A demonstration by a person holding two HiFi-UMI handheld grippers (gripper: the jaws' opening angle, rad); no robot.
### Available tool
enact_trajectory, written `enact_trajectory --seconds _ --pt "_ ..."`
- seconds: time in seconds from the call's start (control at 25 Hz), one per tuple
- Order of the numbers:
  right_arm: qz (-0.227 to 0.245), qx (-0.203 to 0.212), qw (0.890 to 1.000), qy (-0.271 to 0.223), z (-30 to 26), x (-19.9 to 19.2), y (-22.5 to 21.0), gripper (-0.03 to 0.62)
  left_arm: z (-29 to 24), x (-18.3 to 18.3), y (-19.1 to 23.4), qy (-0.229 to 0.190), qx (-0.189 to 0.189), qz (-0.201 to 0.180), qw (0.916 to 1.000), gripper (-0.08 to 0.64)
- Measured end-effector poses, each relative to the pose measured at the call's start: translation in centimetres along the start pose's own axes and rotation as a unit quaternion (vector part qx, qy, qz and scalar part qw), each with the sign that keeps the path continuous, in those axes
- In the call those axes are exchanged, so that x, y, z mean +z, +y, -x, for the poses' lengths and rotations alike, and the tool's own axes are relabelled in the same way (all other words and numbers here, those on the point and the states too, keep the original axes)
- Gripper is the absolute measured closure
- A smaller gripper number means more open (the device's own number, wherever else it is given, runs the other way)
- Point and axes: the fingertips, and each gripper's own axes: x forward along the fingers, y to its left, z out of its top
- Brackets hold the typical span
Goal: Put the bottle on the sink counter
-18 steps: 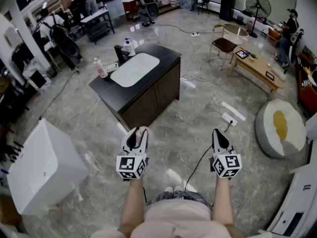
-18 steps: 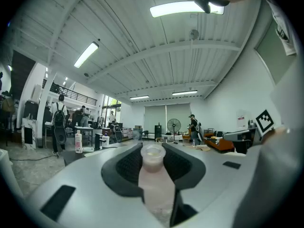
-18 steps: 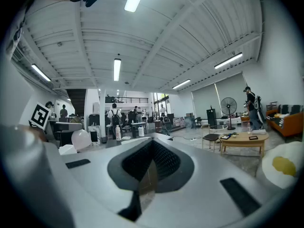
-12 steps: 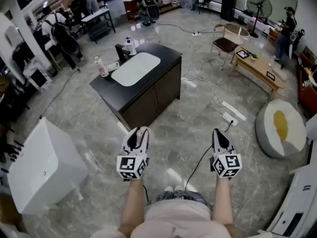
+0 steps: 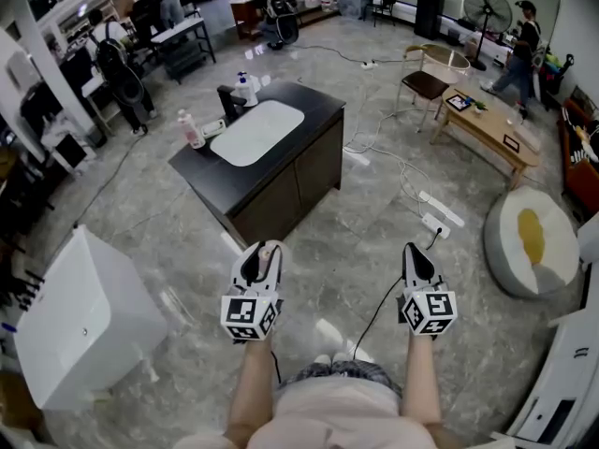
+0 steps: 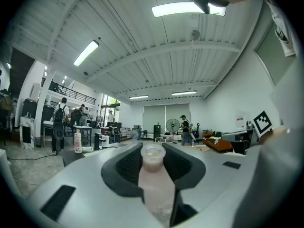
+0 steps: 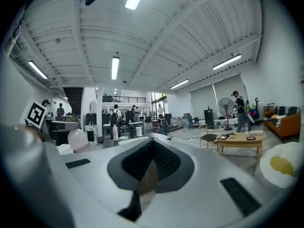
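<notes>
While you stand well back from the sink counter [image 5: 309, 124], little print is readable. Each marker cube [image 5: 249, 314] shows only black-and-white square patterns. The label on the pink container [image 5: 190, 127] at the counter's far left edge is too small to read.

- Bottle [image 6: 153, 175]: pale pink, translucent, whitish cap; any lettering is blurred. It stands upright between the jaws of your left gripper [image 5: 261, 253], which are clenched on its sides. It is well apart from the counter.
- Right gripper [image 5: 415, 253]: jaws drawn together, nothing between them.
- Pose: both forearms [image 5: 251, 382] reach straight forward, side by side, with the grippers held level and parallel over the grey marbled floor [image 5: 356, 241]. The left one points towards the counter's near corner.
- Counter: dark top, white basin [image 5: 257, 131] set into it.
</notes>
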Motion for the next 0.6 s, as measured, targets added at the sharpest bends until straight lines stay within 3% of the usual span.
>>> enact_trajectory --seconds 0.6 --pt "-0.003 -0.012 1.0 -0.008 -2.7 -0.4 1.6 0.577 -1.3 -1.0 3.8 -0.001 -0.005 0.012 0.9999 0.417"
